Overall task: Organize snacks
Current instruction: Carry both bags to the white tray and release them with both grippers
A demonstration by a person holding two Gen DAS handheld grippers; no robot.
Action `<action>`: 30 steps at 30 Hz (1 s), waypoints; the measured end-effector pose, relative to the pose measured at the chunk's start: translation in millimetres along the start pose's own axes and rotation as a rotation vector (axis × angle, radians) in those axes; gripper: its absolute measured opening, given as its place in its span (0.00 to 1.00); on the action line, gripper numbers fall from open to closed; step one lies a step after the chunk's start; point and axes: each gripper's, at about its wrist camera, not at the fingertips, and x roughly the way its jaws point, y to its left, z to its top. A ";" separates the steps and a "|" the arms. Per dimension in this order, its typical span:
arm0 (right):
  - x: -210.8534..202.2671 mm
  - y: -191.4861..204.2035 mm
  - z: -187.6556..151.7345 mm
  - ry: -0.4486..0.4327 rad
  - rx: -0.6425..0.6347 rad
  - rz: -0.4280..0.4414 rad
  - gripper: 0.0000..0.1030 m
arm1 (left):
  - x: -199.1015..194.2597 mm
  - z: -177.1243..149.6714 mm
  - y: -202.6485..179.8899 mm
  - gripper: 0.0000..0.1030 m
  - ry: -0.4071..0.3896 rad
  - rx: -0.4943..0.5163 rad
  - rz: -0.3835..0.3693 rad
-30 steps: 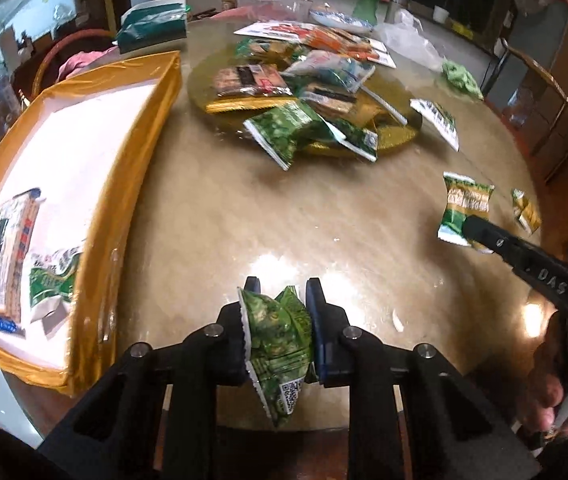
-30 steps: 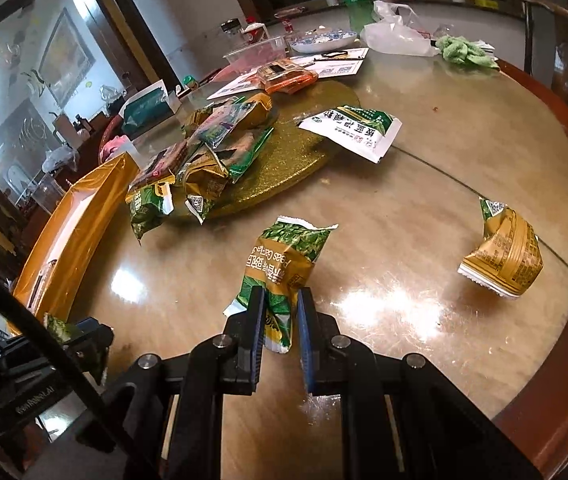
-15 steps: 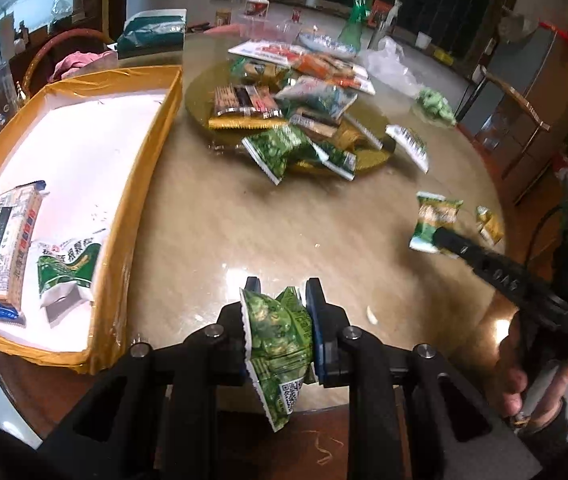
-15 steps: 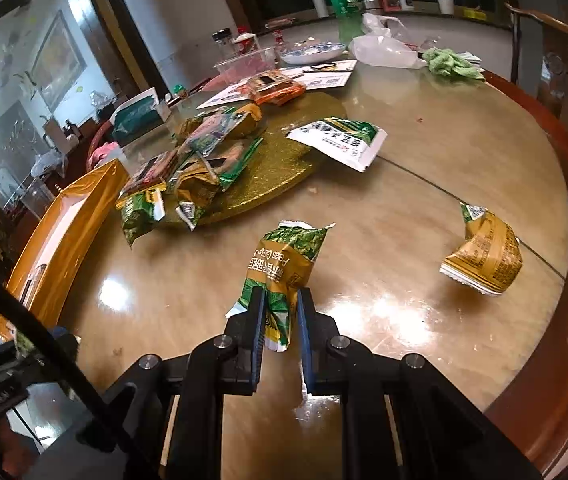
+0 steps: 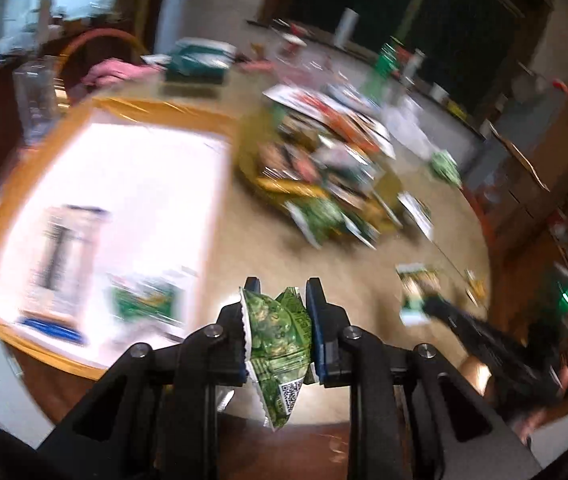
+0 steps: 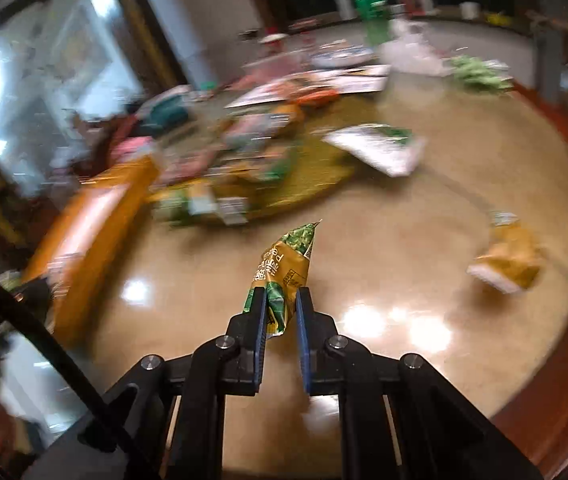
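Both loaded, mid-carry. Left gripper [image 5: 280, 320] pinching a green pack [image 5: 278, 336], right gripper [image 6: 280, 312] clamped on a yellow-green pack [image 6: 284, 276], both off the table [image 6: 384, 240]. Next up, probably: swing across to the tray [image 5: 204, 120], clear the gold rim, drop beside the packs already inside. Plenty of bare tabletop between here and the snack pile [image 5: 320, 184]; one stray pack [image 6: 508, 260] near the edge.

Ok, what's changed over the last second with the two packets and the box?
The right gripper has lifted its green-and-yellow packet off the table; a second ago it lay flat there. The left gripper has carried its green packet toward the gold-edged box, now nearer. Both stay clamped. The packets in the box and on the round tray are unmoved.
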 end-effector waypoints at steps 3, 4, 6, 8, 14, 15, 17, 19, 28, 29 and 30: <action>-5.5 46.8 4.0 -0.006 -0.079 0.130 0.11 | -9.7 10.2 28.9 0.24 -0.048 -0.046 0.061; -4.6 63.4 6.8 -0.001 -0.107 0.177 0.11 | -10.5 13.4 42.7 0.24 -0.062 -0.072 0.096; 1.9 95.4 11.4 0.008 -0.165 0.267 0.11 | -6.5 17.0 57.5 0.24 -0.054 -0.095 0.145; 17.0 122.3 18.2 0.048 -0.195 0.324 0.11 | 1.0 17.6 71.5 0.24 -0.035 -0.119 0.163; 67.1 179.6 32.4 0.112 -0.250 0.356 0.12 | 18.4 7.9 89.3 0.24 0.020 -0.134 0.164; 74.2 184.1 33.0 0.123 -0.252 0.352 0.12 | 19.7 7.1 89.8 0.24 0.024 -0.133 0.166; 88.2 192.7 32.6 0.142 -0.255 0.328 0.12 | 22.0 6.0 93.1 0.25 0.029 -0.133 0.171; 96.2 200.0 31.1 0.152 -0.266 0.315 0.12 | 21.7 7.4 93.5 0.25 0.038 -0.136 0.166; 102.3 206.5 29.7 0.142 -0.301 0.258 0.32 | 18.1 13.0 101.0 0.62 0.005 -0.121 0.252; 100.3 205.1 31.1 0.137 -0.295 0.258 0.38 | 14.8 13.3 102.9 0.74 -0.009 -0.131 0.261; 96.9 202.3 32.5 0.128 -0.288 0.267 0.42 | 10.4 13.1 104.5 0.77 -0.027 -0.144 0.260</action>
